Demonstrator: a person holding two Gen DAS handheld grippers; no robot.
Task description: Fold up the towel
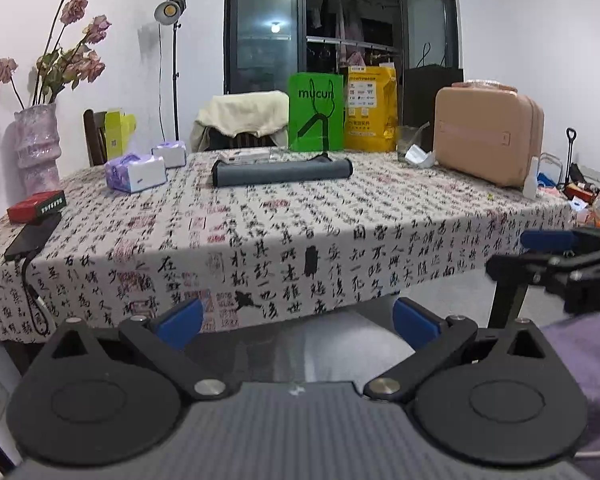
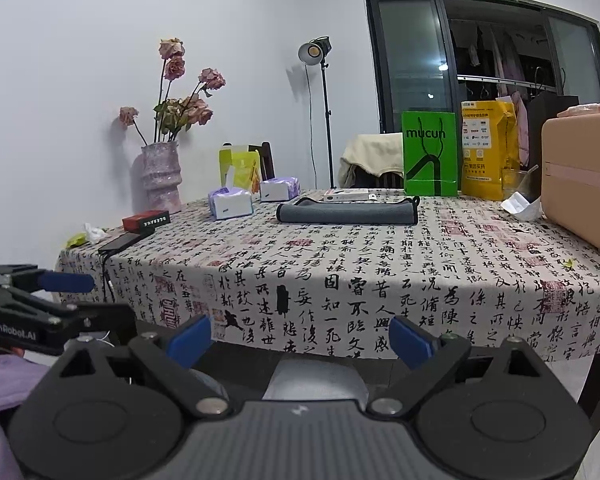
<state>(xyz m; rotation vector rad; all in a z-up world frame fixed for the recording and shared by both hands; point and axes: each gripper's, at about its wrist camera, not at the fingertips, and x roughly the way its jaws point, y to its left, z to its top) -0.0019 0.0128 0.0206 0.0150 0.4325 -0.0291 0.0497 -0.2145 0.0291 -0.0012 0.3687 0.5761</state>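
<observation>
Lying folded toward the far side of the worktop (image 1: 340, 216), the grey towel (image 1: 282, 172) sits untouched; left gripper (image 1: 298, 322) and right gripper (image 2: 300, 338) both gape empty, short of the near edge.

**Colours on my two feeds**

I see a grey towel (image 1: 282, 171) with dark edging, lying on a cream tablecloth (image 1: 260, 232) printed with black calligraphy and faded red seals. My grippers, left (image 1: 298, 322) and right (image 2: 300, 338), are black with blue pads. Behind stand a bright green bag (image 1: 316, 111) (black lettering), a yellow bag (image 1: 371, 108), a peach-pink case (image 1: 488, 136), a mottled pink-lilac vase (image 1: 36, 148) of faded pink roses, and a red box (image 1: 36, 206).
</observation>
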